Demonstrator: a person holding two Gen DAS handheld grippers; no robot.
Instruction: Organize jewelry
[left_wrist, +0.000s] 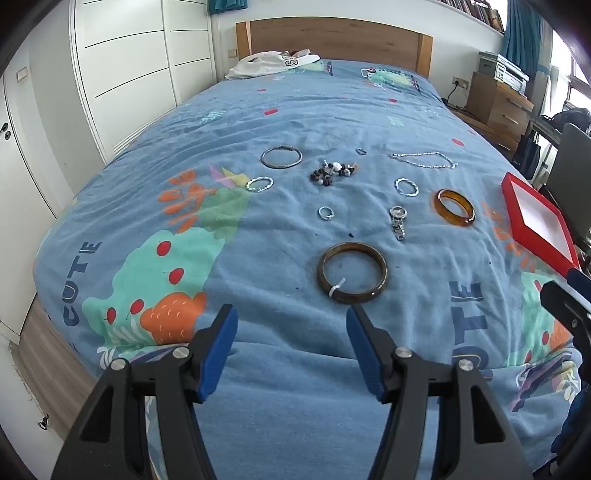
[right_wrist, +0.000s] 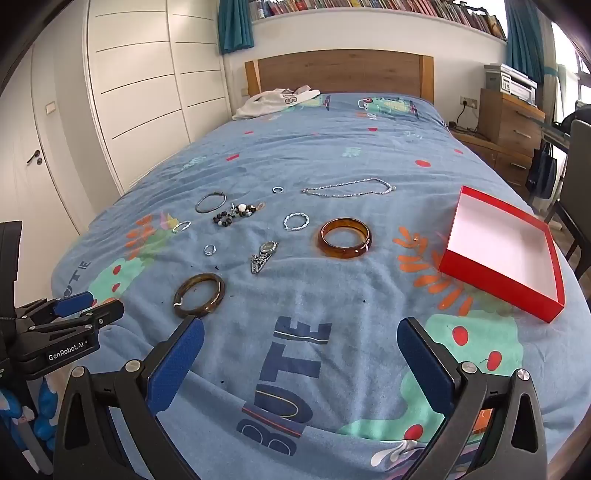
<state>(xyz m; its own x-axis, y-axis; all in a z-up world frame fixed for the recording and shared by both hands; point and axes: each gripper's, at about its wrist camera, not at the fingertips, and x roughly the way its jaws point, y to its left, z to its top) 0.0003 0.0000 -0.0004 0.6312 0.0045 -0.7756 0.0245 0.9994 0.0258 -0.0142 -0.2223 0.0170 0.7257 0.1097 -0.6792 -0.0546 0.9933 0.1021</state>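
Jewelry lies spread on a blue patterned bedspread (left_wrist: 280, 118). A dark brown bangle (left_wrist: 352, 272) lies nearest my open, empty left gripper (left_wrist: 291, 314); it shows in the right wrist view (right_wrist: 199, 294) too. An amber bangle (right_wrist: 345, 237), a watch (right_wrist: 264, 256), a silver chain (right_wrist: 349, 188), beads (right_wrist: 236, 213), a thin hoop (right_wrist: 210, 202), twisted silver rings (right_wrist: 296, 221) and small rings (right_wrist: 209, 250) lie beyond. An open, empty red box (right_wrist: 506, 251) sits at the right. My right gripper (right_wrist: 300, 328) is open and empty above the bedspread.
White clothing (left_wrist: 269, 64) lies by the wooden headboard (left_wrist: 332, 37). White wardrobes (right_wrist: 140, 92) stand to the left. A wooden dresser (right_wrist: 509, 122) with a printer and a chair stand to the right of the bed.
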